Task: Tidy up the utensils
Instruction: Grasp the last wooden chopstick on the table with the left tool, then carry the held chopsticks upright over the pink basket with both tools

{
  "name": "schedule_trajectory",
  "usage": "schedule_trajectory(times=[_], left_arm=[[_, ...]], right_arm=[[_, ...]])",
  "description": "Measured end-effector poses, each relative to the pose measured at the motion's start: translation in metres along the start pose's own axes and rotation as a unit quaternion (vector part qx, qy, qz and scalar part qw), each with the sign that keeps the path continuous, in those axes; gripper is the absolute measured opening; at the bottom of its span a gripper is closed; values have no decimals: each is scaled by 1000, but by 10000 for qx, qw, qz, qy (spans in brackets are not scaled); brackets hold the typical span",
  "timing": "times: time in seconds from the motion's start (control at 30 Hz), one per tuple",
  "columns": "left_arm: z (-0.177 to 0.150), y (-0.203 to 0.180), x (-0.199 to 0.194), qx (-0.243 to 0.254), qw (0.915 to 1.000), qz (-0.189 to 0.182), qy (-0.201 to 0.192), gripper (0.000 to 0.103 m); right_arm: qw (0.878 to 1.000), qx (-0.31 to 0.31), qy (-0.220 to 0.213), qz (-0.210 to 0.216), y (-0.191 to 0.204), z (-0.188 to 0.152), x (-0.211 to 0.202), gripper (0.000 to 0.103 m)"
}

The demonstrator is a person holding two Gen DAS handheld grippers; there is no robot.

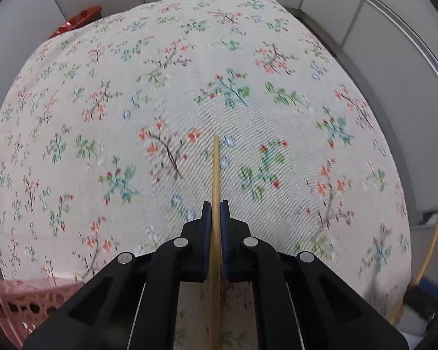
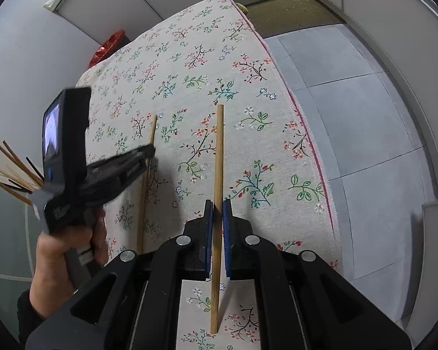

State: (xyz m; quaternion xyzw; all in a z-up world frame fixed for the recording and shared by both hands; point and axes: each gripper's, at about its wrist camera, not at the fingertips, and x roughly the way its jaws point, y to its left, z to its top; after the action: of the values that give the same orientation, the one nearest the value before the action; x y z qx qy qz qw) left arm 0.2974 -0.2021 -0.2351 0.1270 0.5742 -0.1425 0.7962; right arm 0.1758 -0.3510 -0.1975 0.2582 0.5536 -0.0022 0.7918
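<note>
A floral tablecloth covers the table, flowers and sprigs on cream. At far left, a bundle of sticks fans out. The left gripper is clamped on a pale wooden chopstick, slim and straight, pointing far. The right gripper is clamped on a second chopstick above the cloth's right side.

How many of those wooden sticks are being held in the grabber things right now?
2: one chopstick in the left gripper, another chopstick in the right gripper. More stand bundled at left.
</note>
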Motion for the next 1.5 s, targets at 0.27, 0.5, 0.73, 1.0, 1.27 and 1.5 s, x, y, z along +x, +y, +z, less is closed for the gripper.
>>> schedule_trajectory(times=[0.27,0.5,0.73,1.0,1.27,1.5], left_arm=[[-66,0,-43,353,9989,-148,-270,6],[-115,17,-129,575,9927,-270,-1027,6],[-149,43,-209,378,9784,-572,-1948,6],[-163,71,-269,176,9586,-502,-2799,6],[-176,113,-321,-418,9173,-112,-3959,6],[-163,134,-305,-763,9040,146,-4205,6]], right_arm=[[9996,94,-269,-46,-1,-6,-17,6],[9971,-328,-685,-78,24,-19,-46,6],[9860,-947,-1364,119,64,-38,-96,6],[9680,-1296,-2119,360,104,-46,-141,6],[9492,-1583,-2633,678,146,-59,-160,5],[9471,-1748,-2570,795,172,-64,-145,5]])
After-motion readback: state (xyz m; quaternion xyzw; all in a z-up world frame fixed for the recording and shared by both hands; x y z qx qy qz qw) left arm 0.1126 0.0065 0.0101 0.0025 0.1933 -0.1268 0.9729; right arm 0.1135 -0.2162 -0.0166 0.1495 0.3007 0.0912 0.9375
